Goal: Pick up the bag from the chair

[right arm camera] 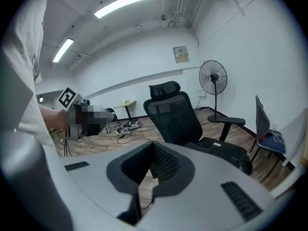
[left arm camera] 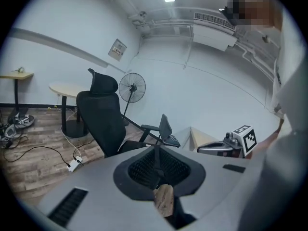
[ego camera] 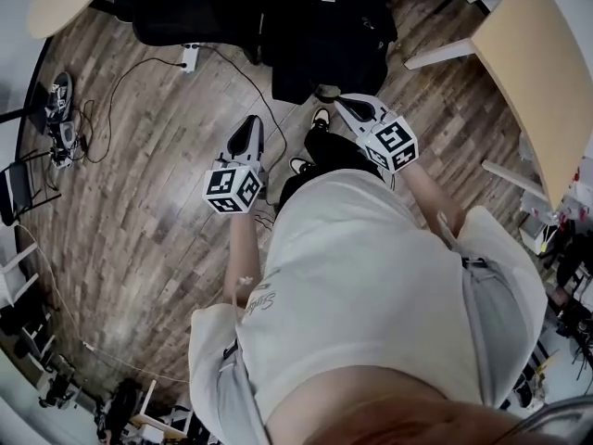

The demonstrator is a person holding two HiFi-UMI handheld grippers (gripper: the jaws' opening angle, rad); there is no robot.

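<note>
Evidently left gripper (ego camera: 252,123) and right gripper (ego camera: 342,101) jaws are closed, holding nothing.

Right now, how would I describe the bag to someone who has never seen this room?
Find the black high-backed office chair on the wood floor near the pedestal fan. The bag lies on its seat: soft, black, with a small white tag, unlike the chair's mesh back.
</note>
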